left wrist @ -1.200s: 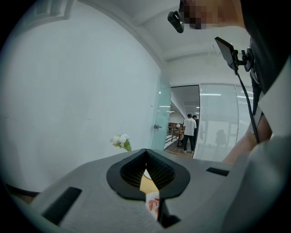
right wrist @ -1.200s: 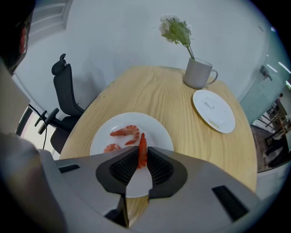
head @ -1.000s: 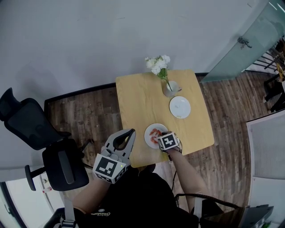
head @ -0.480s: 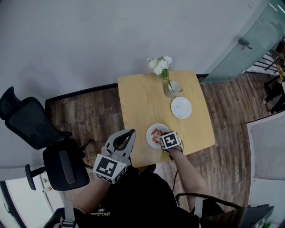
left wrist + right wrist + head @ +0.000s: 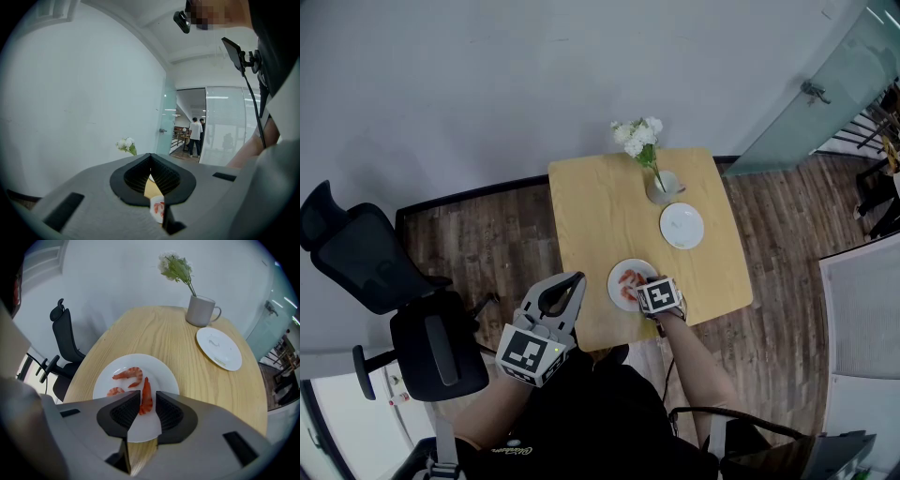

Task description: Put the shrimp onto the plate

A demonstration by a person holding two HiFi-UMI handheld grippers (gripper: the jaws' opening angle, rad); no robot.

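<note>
The right gripper (image 5: 148,401) has just been opening its jaws around a shrimp (image 5: 146,390) lying on the white plate (image 5: 166,376) beside two others (image 5: 129,374), apparently released, so this placement looks done, while the left gripper (image 5: 151,174) hangs clenched and empty

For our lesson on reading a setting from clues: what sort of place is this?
Probably an office or small meeting room. A black office chair stands beside a small wooden table, and there is a glass door with a metal handle in the corner.
</note>
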